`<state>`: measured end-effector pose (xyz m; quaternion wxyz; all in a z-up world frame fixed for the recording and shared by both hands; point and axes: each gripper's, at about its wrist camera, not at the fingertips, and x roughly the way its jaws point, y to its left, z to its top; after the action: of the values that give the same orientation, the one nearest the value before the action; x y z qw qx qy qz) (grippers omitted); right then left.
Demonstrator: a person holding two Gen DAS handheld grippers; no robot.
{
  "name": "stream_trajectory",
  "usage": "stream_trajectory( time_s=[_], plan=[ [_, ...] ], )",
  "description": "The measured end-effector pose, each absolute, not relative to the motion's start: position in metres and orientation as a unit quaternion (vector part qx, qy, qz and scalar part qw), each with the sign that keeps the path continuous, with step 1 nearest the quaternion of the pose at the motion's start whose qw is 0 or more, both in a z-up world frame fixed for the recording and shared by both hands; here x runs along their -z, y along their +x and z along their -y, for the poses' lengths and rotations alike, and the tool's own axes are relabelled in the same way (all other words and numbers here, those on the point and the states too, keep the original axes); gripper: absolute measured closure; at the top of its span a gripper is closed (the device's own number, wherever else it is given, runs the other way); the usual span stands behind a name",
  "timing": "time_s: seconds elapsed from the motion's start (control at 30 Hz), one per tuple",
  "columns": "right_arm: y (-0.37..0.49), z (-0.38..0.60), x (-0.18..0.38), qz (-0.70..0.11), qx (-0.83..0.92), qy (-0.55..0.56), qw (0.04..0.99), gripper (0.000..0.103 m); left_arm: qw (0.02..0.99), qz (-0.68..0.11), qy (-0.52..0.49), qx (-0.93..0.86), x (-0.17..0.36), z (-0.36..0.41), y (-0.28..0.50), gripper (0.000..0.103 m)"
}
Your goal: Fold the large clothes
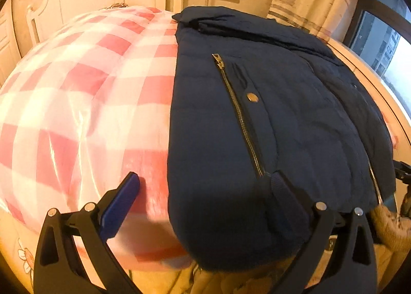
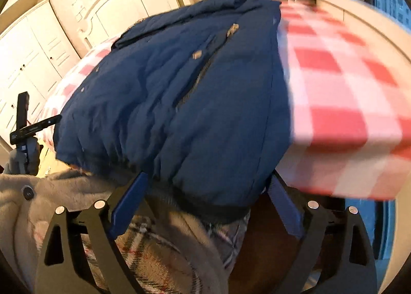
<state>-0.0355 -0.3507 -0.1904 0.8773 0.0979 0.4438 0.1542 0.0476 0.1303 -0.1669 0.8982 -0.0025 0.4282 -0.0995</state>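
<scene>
My left fingers (image 1: 205,186) stand wide at the near hem of the navy padded jacket (image 1: 269,119), which lies on the bed over the red-and-white checked quilt (image 1: 77,93); one blue pad (image 1: 120,206) is over the quilt, the other over the jacket. My right fingers (image 2: 208,191) are wide too, straddling the jacket's hem corner, and through the blur I think the pads (image 2: 129,204) are not pressing it. A grey coat (image 2: 38,204) lies just below.
</scene>
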Motion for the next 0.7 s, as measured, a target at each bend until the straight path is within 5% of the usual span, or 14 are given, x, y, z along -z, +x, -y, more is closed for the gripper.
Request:
stream_trajectory(
  time_s=[0.13,0.17,0.2,0.23,0.27,0.43,0.6,0.7],
  plan=[
    [-0.033,0.363,0.207,-0.43,-0.159,0.158,0.874,0.029,0.903,-0.416,0.002,0.104,0.169,-0.127,0.039,0.006],
    [-0.035,0.366,0.208,-0.428,-0.158,0.163,0.875,0.037,0.904,-0.412,0.002,0.113,0.167,-0.123,0.039,0.025],
    [-0.036,0.366,0.207,-0.427,-0.155,0.16,0.876,0.055,0.904,-0.408,-0.001,0.13,0.164,-0.12,0.037,0.04],
    [-0.04,0.363,0.202,-0.424,-0.158,0.143,0.88,0.064,0.905,-0.404,0.0,0.13,0.16,-0.117,0.036,0.07],
    [-0.045,0.358,0.194,-0.42,-0.16,0.125,0.885,0.068,0.907,-0.404,0.011,0.116,0.158,-0.115,0.036,0.086],
    [-0.073,0.355,0.133,-0.341,-0.133,0.069,0.928,0.078,0.92,-0.377,0.039,0.1,0.134,-0.119,0.028,0.095],
    [-0.056,0.364,0.144,-0.392,-0.11,0.052,0.912,0.077,0.923,-0.359,0.134,0.029,0.121,-0.116,0.021,0.099],
    [-0.047,0.368,0.167,-0.426,-0.097,0.086,0.895,0.071,0.923,-0.376,0.067,0.049,0.125,-0.137,0.026,0.085]
  ],
)
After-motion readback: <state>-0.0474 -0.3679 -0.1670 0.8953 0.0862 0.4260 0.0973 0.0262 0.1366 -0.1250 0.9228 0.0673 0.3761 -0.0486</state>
